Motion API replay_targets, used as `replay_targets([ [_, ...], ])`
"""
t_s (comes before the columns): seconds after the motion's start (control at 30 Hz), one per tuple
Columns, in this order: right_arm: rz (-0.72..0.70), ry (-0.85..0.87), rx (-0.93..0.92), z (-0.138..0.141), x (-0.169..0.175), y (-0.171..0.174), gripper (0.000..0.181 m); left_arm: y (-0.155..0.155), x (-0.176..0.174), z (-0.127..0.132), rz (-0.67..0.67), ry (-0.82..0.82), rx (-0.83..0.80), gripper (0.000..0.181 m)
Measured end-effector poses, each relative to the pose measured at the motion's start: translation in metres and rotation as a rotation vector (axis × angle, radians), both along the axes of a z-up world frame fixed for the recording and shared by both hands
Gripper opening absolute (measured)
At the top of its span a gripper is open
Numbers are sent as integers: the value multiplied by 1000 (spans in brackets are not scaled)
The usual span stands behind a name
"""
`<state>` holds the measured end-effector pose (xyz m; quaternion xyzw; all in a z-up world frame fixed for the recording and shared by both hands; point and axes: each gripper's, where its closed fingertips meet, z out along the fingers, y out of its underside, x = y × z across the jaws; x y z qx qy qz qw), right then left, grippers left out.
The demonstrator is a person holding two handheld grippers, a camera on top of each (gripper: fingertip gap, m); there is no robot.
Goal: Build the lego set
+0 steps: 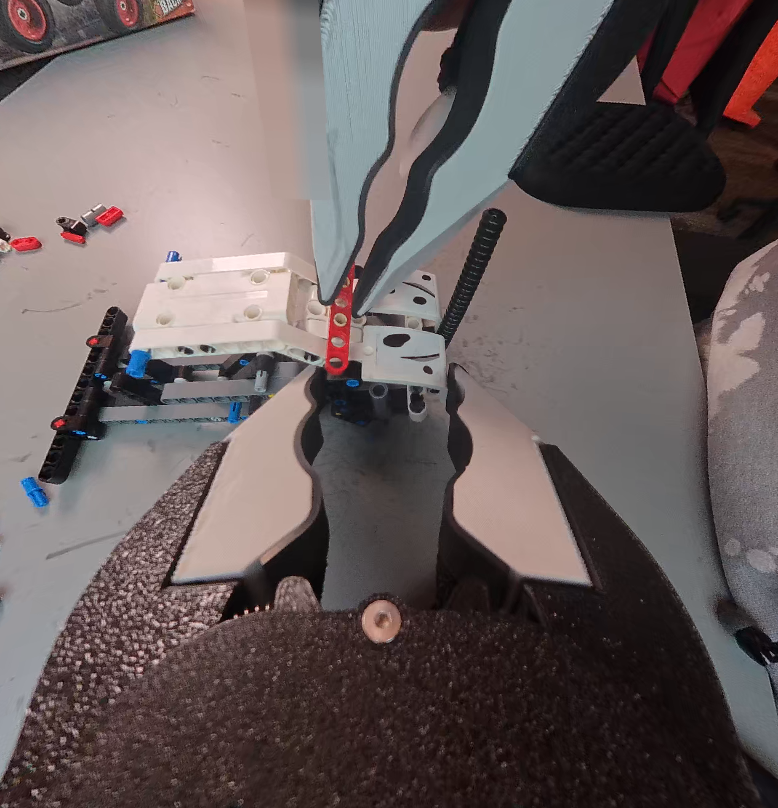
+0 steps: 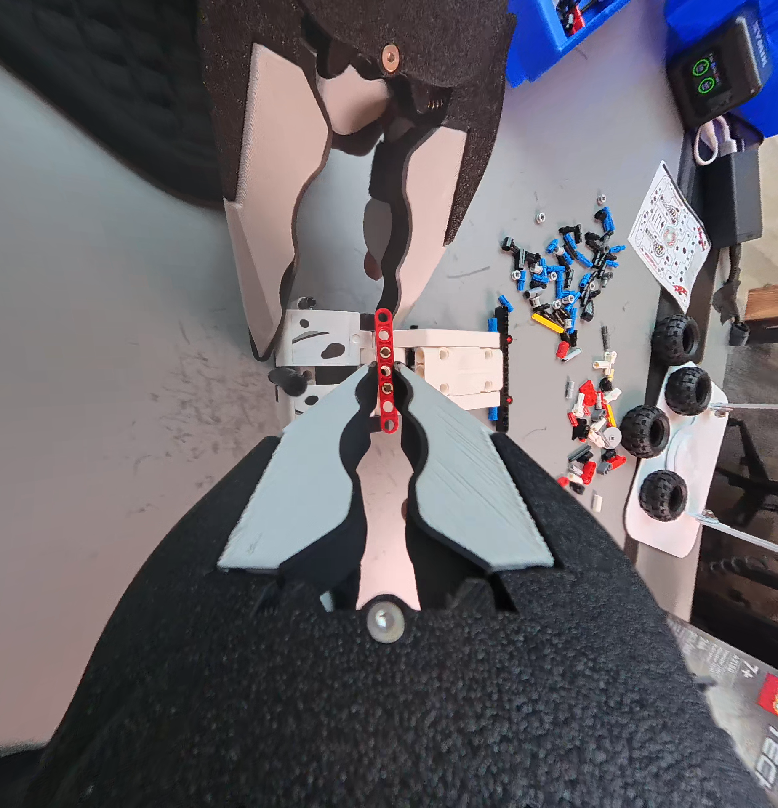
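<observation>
The lego model [image 1: 221,306], with a white body and black-spotted panels, lies on the grey table. It also shows in the right wrist view [image 2: 457,363]. My right gripper [image 2: 386,369] is shut on a thin red beam with holes [image 2: 385,345] and holds it upright against the model's middle. From the left wrist view the right gripper [image 1: 343,306] comes down from above onto the red beam [image 1: 338,336]. My left gripper [image 1: 380,376] has its jaws around the model's spotted end, pressed on both sides. A black ribbed hose [image 1: 470,280] sticks up beside it.
Loose blue and black pins [image 2: 562,271] and red and white pieces [image 2: 593,419] lie to the right. Black tyres [image 2: 645,430] sit by a white tray [image 2: 667,538]. A sticker sheet [image 2: 667,236], blue bins [image 2: 553,35] and the set's box [image 1: 72,30] are nearby. The gap from one gripper's tips to the other's is roughly 4 cm.
</observation>
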<state>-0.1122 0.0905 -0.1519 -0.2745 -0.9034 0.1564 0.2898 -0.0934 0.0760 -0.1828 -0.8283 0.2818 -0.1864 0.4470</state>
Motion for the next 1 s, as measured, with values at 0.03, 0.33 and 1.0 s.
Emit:
replay_targets([
  [0.03, 1, 9, -10, 0, 0, 0, 7, 0, 0, 0, 0, -2, 0, 55],
  [0.33, -26, 48, -50, -4, -2, 2, 7, 1, -1, 0, 5, 5, 8, 55],
  [1.0, -66, -210, 16, -2, 6, 6, 0, 0, 0, 0, -1, 1, 5, 56],
])
